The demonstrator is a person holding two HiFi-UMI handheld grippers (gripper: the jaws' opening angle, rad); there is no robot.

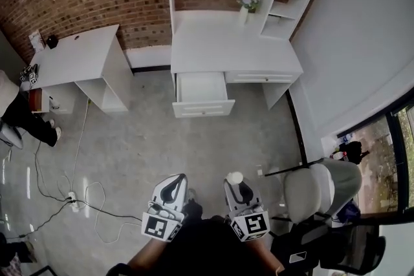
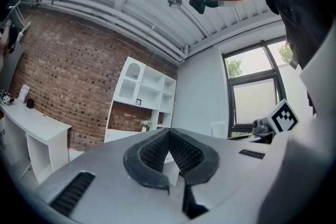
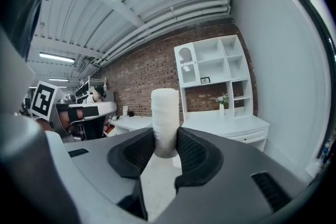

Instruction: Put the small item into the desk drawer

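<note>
white desk point(image 1: 213, 48): flower vase point(image 1: 244, 13) at back edge | drawer point(image 1: 201, 88) pulled open under front-left corner | grey floor point(image 1: 162, 139): cable point(image 1: 78, 145) + power strip point(image 1: 73, 199) toward left edge, office chair point(image 1: 310, 187) right side

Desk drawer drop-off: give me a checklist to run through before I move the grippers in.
1. Grip: white roll clamped upright in right gripper: ok.
2. Target: desk drawer pulled open: ok.
3. Space: drawer inside looks bare: ok.
4. Spare hand: left gripper shut, empty: ok.
5. Path: floor toward the desk bare; cable and chair off to the sides: ok.
6. Reach: not ok, open floor lies between grippers and drawer.
</note>
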